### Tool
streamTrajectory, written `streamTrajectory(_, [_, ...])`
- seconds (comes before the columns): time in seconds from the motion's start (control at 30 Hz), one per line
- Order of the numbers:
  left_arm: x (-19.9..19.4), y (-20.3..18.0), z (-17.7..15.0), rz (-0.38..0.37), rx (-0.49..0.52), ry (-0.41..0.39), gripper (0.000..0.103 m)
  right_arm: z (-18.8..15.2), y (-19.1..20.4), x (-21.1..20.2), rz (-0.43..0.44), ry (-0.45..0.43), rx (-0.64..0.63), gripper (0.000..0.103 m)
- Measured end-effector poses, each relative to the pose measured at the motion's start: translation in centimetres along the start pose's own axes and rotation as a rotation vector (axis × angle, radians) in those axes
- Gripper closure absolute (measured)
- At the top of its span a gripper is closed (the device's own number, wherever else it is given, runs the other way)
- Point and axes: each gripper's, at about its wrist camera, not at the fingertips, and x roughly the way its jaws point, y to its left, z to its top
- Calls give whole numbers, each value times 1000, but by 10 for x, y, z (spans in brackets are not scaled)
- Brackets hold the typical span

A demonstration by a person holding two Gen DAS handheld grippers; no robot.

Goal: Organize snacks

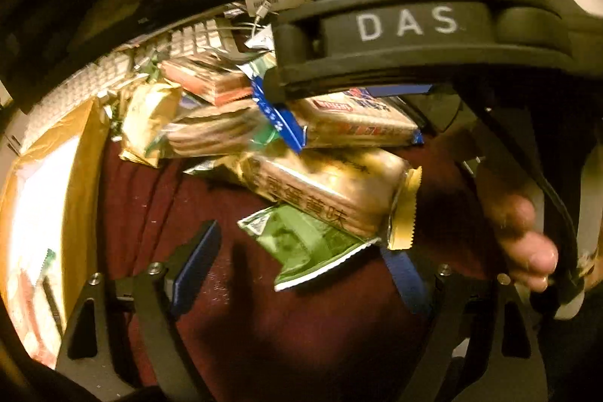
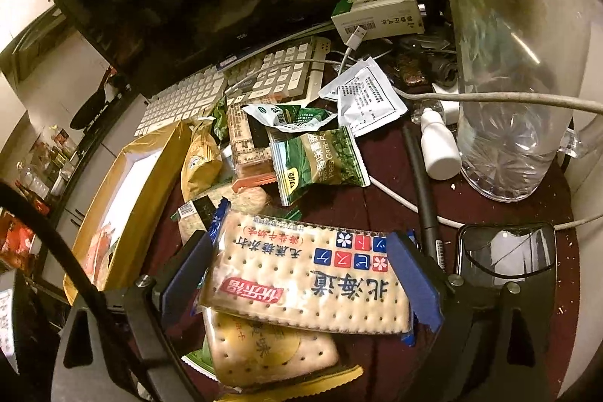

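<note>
My right gripper (image 2: 301,283) stood spread wide around the blue-edged cracker pack (image 2: 307,283) printed "北海道", its pads just beside the pack's ends. At twelve o'clock lay a green "Peas Garlic" bag (image 2: 326,159). My left gripper (image 1: 297,274) hung released over a green packet (image 1: 305,243); the other gripper's finger above it read "DAS".

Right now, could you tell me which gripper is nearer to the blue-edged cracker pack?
Right. The right gripper straddles the blue-edged cracker pack, one finger at each end, pads apparently not pressing. The left gripper hangs open nearer the gold pack, short of it.
</note>
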Motion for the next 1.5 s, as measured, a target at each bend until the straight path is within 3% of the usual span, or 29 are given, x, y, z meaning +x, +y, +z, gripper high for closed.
streamTrajectory(0.07, [4, 1, 3, -46, -21, 14, 22, 0, 0, -1, -2, -1, 5, 9])
streamTrajectory(0.17, [6, 3, 5, -34, -32, 12, 22, 0, -2, -3, 9, -2, 31, 9])
streamTrajectory(0.2, [8, 5, 5, -20, -43, 19, 25, 1, -3, -4, 11, -2, 40, 9])
streamTrajectory(0.23, [9, 8, 3, -16, -57, 27, 42, 1, -4, -6, 11, -5, 49, 9])
streamTrajectory(0.3, [4, 15, 0, -2, -80, 19, 49, 2, -4, -10, 6, -20, 54, 9])
streamTrajectory(0.47, [-9, 42, -12, 19, -178, 6, 49, 4, -8, -10, -29, -20, 88, 9])
streamTrajectory(0.67, [-50, 70, -32, -1, -325, -117, 49, -4, 11, -4, -12, -2, 39, 6])
streamTrajectory(0.8, [-63, 80, -33, -14, -385, -173, 49, -14, 30, 11, -167, 9, -107, 3])
streamTrajectory(0.83, [-66, 81, -32, -11, -393, -184, 49, -14, 29, 11, -168, 2, -110, 3])
streamTrajectory(1.03, [-84, 84, -36, -13, -421, -230, 49, -10, 21, 4, -121, -22, -60, 13])
streamTrajectory(1.1, [-87, 85, -36, -15, -424, -237, 49, -12, 28, 0, -117, -41, -85, 26])
streamTrajectory(1.27, [-94, 87, -37, -16, -431, -255, 49, -13, 34, -4, -94, -76, -123, 39])
streamTrajectory(1.37, [-96, 88, -37, -18, -432, -259, 49, -9, 32, -6, -21, -83, -143, 36])
streamTrajectory(1.4, [-96, 87, -37, -17, -431, -259, 49, -6, 28, -3, 0, -62, -139, 25])
streamTrajectory(1.5, [-96, 87, -38, -23, -432, -257, 49, 5, 15, -5, 37, -66, -83, 20])
